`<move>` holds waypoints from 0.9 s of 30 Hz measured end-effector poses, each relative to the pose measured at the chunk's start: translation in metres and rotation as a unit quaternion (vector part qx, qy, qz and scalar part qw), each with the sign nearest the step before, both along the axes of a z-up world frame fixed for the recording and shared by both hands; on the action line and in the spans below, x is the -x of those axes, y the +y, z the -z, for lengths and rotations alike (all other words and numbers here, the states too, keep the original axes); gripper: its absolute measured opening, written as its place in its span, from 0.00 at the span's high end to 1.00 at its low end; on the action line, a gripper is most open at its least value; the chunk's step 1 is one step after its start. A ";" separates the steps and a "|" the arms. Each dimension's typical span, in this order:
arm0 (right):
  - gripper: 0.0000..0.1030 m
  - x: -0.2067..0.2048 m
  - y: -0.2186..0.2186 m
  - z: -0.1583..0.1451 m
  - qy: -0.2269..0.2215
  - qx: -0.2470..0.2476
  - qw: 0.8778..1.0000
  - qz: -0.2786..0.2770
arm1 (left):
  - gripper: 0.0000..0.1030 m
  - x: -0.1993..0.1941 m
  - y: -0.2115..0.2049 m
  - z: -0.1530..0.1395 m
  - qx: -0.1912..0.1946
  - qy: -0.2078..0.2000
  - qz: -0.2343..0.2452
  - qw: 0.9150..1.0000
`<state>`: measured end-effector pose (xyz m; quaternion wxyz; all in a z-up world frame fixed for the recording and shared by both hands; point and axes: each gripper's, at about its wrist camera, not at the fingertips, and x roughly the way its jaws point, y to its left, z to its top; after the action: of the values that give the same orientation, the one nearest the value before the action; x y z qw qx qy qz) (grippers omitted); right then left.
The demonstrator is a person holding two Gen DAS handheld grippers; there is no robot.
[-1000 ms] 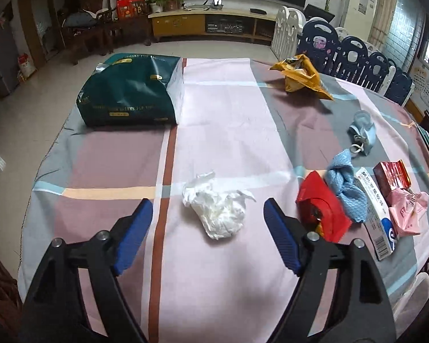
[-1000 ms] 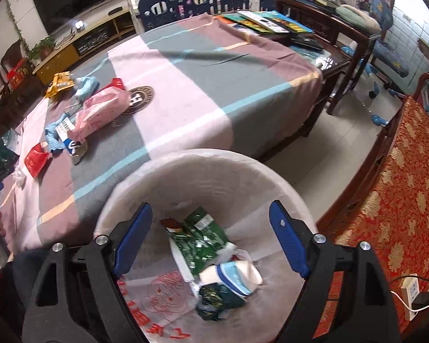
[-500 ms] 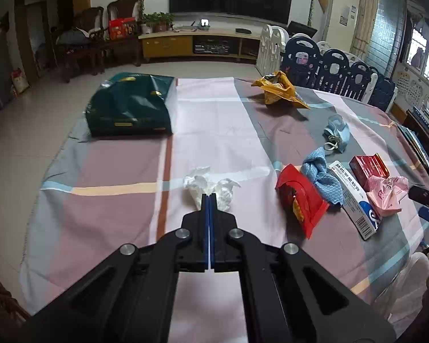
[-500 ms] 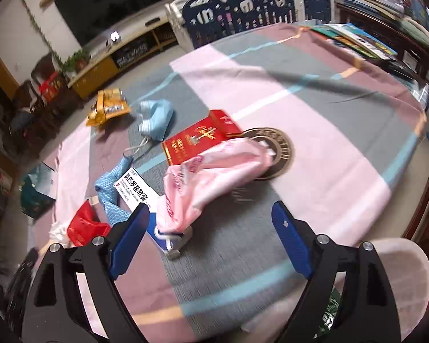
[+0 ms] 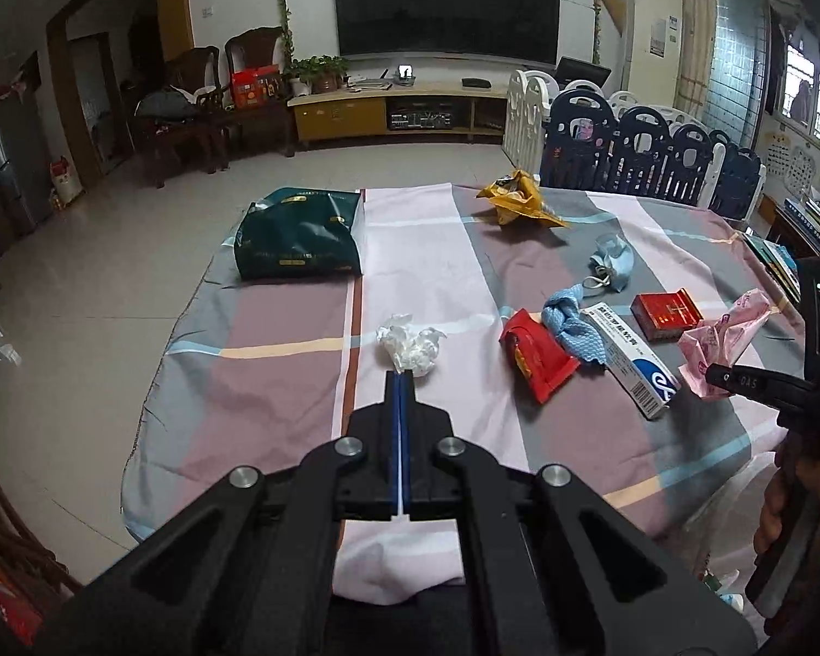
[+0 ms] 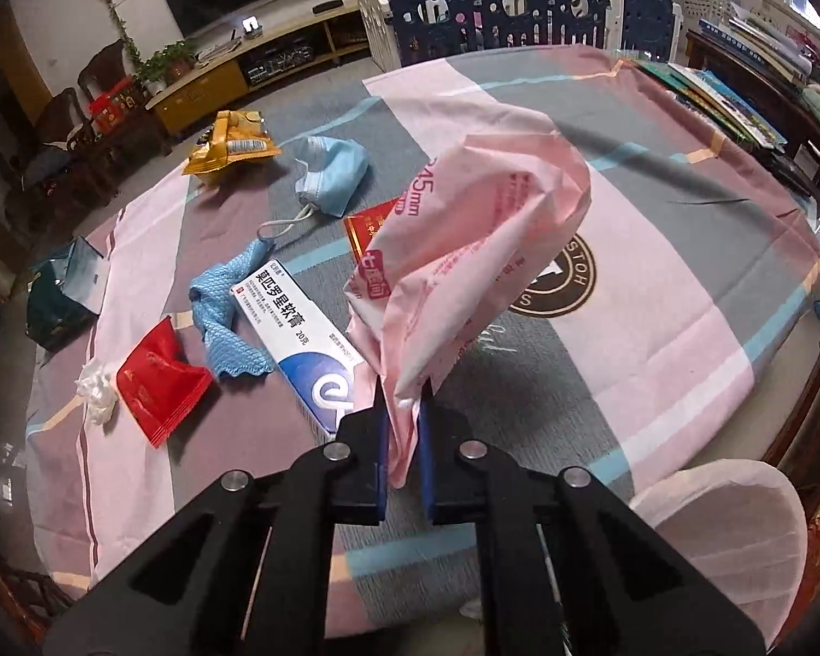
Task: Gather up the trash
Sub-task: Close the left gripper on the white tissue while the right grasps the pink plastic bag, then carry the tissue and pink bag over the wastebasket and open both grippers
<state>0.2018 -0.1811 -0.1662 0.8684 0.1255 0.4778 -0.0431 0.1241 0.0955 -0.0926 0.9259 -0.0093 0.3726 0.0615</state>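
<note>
My right gripper [image 6: 402, 399] is shut on a crumpled pink plastic wrapper [image 6: 475, 251] and holds it above the table; the wrapper also shows in the left wrist view [image 5: 724, 336]. My left gripper [image 5: 402, 377] is shut, its tips at the near edge of a crumpled white tissue [image 5: 410, 347]; whether it pinches the tissue I cannot tell. The white-lined trash bin [image 6: 727, 525] stands off the table's near right edge. Other trash lies on the cloth: a red packet [image 5: 538, 352], a white and blue box [image 5: 631, 363], a blue cloth [image 5: 571, 322].
A dark green bag [image 5: 300, 238] lies at the far left of the table. A yellow snack bag [image 5: 516, 199], a blue face mask [image 5: 612, 262] and a red box [image 5: 667, 311] lie further back. Blue and white playpen fencing [image 5: 639, 147] stands behind the table.
My right gripper closed on the pink wrapper and lifted it off the table. My left gripper stays shut and has pulled back and up from the tissue.
</note>
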 end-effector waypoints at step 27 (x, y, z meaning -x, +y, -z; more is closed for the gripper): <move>0.90 0.080 0.121 -0.068 -0.063 0.092 0.989 -0.101 | 0.99 0.066 0.083 -0.024 0.041 -0.024 -0.053 0.997</move>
<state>0.1217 -0.0606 -0.0984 0.9045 -0.0014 0.4263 0.0088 0.0578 0.1781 -0.0684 0.9289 -0.0684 0.3514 0.0949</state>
